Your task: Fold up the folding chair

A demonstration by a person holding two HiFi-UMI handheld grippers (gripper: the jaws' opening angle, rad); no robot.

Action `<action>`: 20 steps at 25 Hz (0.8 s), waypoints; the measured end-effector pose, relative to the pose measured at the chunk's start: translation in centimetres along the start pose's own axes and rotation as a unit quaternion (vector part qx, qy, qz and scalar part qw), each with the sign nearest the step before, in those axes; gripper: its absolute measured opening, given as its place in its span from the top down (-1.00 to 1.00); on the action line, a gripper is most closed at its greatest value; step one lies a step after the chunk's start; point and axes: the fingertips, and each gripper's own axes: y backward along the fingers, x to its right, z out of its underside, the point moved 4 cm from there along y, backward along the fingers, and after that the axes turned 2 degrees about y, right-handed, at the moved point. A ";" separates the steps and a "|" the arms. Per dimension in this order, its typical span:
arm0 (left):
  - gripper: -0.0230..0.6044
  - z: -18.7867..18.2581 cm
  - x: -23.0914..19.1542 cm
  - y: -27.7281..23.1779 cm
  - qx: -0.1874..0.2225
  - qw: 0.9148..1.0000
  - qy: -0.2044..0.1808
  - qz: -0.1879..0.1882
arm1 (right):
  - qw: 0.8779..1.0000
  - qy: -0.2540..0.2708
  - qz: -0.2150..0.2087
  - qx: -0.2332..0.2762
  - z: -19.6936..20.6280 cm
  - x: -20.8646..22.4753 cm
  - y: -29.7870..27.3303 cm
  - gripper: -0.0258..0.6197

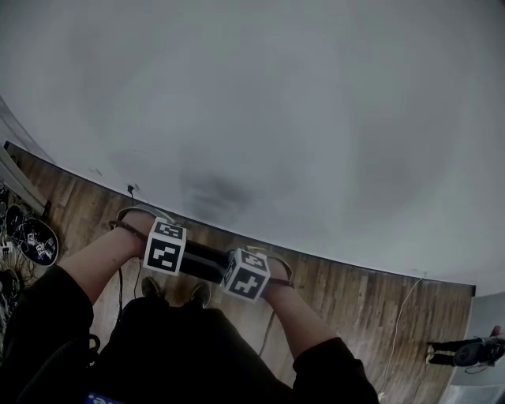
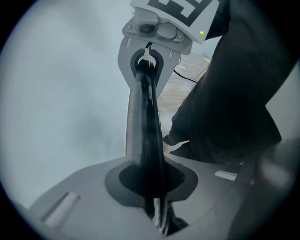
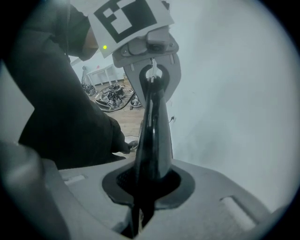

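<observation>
Of the folding chair I see only a black glossy bar (image 1: 203,262), held level between my two hands in front of my body. My left gripper (image 2: 149,180) is shut on one end of the bar (image 2: 146,122), which runs up the view to the other gripper's marker cube (image 2: 180,11). Shut on the other end is my right gripper (image 3: 149,180), with the bar (image 3: 153,126) leading away to the left one's cube (image 3: 129,16). In the head view both cubes (image 1: 166,246) (image 1: 246,274) sit close together. The rest of the chair is hidden.
A white wall (image 1: 300,102) fills the space ahead, meeting a wooden floor (image 1: 355,300). A heap of dark gear (image 1: 31,237) lies at the left, a black item (image 1: 469,351) at the far right. Cables trail along the floor. My shoes (image 1: 154,288) stand below the bar.
</observation>
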 end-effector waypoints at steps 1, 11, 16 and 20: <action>0.76 0.1 -0.3 -0.1 0.000 1.000 0.009 -0.002 | 1.000 0.006 -0.002 -0.001 0.0 0.4 -0.1 0.77; 0.75 0.8 -3.3 0.1 0.003 1.000 0.029 -0.002 | 0.999 0.028 -0.016 0.001 -0.3 4.0 -0.4 0.76; 0.74 0.8 -3.8 0.1 0.004 1.000 0.027 -0.001 | 1.000 0.024 -0.015 0.009 -0.3 4.5 -0.4 0.76; 0.71 0.8 -3.9 0.0 0.016 1.000 0.018 -0.009 | 1.000 0.019 -0.013 0.012 -0.2 4.7 -0.4 0.74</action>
